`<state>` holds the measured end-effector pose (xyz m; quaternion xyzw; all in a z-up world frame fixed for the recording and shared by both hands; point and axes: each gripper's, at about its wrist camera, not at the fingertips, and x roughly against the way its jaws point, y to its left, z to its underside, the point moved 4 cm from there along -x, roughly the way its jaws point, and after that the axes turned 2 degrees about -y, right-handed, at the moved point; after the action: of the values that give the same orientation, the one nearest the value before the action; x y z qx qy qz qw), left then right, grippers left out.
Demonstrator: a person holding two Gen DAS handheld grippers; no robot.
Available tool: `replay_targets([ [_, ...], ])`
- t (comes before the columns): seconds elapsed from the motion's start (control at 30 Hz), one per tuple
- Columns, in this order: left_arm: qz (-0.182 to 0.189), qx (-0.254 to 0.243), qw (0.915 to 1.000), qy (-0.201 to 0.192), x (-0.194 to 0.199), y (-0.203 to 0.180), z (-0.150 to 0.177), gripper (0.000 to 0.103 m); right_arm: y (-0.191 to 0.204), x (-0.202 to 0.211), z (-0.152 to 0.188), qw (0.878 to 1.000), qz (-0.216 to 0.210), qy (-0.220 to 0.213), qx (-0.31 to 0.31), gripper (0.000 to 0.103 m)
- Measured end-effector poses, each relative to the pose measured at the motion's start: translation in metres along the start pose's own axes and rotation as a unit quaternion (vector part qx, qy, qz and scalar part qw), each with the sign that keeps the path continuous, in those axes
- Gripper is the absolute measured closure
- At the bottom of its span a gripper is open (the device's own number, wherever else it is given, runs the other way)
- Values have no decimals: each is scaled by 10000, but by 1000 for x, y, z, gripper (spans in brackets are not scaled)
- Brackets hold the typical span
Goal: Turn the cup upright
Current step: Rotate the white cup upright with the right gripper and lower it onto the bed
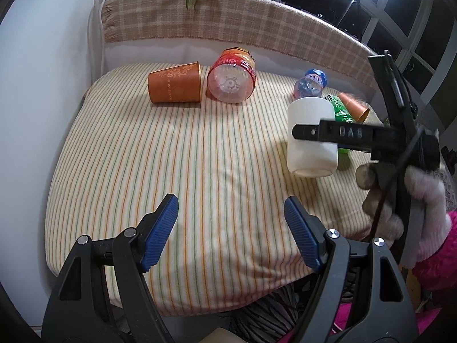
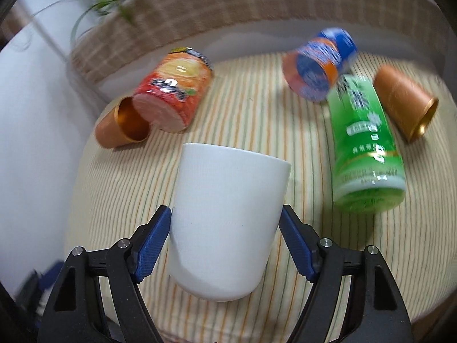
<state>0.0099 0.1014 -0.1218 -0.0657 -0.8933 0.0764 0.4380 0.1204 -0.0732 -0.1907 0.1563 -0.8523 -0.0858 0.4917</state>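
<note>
A plain white cup (image 2: 225, 223) is held between the blue pads of my right gripper (image 2: 225, 245), which is shut on it. The cup is roughly upright, rim at the top and tilted slightly, its rounded base just above the striped cloth (image 2: 285, 131). In the left wrist view the same cup (image 1: 310, 154) stands at the right with the right gripper's black finger (image 1: 328, 133) across its side. My left gripper (image 1: 231, 228) is open and empty, low over the front of the cloth, well left of the cup.
Lying on the cloth: an orange paper cup (image 1: 174, 83) and a red-label bottle (image 1: 231, 78) at the back left, a blue-label bottle (image 2: 317, 63), a green bottle (image 2: 365, 148) and a second orange cup (image 2: 405, 105) at the right. A plaid headboard (image 1: 228, 20) runs behind.
</note>
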Motion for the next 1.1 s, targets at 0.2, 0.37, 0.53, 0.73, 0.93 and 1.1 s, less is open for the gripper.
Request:
replay_targets([
  [0.2,11,123,9999,-33,-2,-1,-5,24,13,12,2,9931,72,-803,850,27],
  [0.37,-58,140,9999,-61,-2,-2,-11,24,29,11,-2,9730,465,-1563,1633,27],
  [0.53,-129,133,9998,-72,-2,-4,-12,24,25,3,-9,9679,574,-1690,1772,28],
  [0.73,-148,118,9998,-64,-4,-5,-14,24,24,5,-3,9612,660,-1802,1980,28],
  [0.93,-165,74,9998,-81,-4,-8,-14,24,25,7,0,9595,628,-1841,2037,28],
  [1.1,-183,70,9998,-74,-4,-8,-13,24,23,8,2,9609,567,-1838,1992,28],
])
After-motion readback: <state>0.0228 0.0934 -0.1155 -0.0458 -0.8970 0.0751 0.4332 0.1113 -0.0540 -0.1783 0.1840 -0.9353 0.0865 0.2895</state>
